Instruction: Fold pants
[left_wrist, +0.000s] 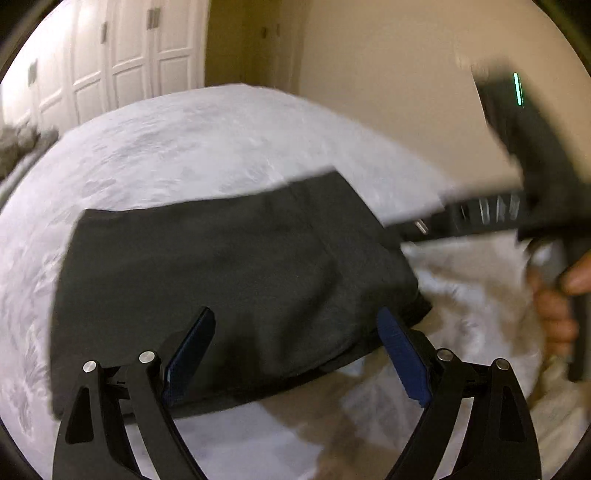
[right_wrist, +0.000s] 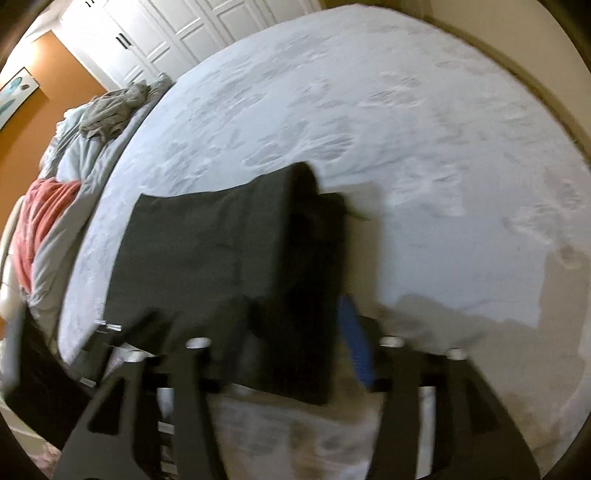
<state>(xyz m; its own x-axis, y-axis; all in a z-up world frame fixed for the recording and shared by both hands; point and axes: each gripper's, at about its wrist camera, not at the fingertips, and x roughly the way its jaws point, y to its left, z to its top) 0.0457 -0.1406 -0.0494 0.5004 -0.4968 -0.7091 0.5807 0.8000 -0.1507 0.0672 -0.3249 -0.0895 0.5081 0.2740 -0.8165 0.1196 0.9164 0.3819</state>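
Dark grey pants (left_wrist: 229, 280) lie folded into a rectangle at the near edge of a bed with a white cover (left_wrist: 192, 140). My left gripper (left_wrist: 295, 354) is open, its blue-padded fingers (left_wrist: 400, 354) spread just in front of the pants' near edge, holding nothing. My right gripper (right_wrist: 295, 343) is open too; its right blue pad (right_wrist: 356, 339) shows beside the pants (right_wrist: 207, 258), and the left finger is hidden behind the cloth. The right gripper's body (left_wrist: 524, 155) shows at the right of the left wrist view, blurred, by the pants' right end.
A heap of grey and red clothes and bedding (right_wrist: 74, 155) lies at the bed's far left. White cupboard doors (left_wrist: 110, 55) stand behind the bed. A light rug or sheet (left_wrist: 461, 295) lies below the bed's near edge. A wall (left_wrist: 388, 74) runs along the right.
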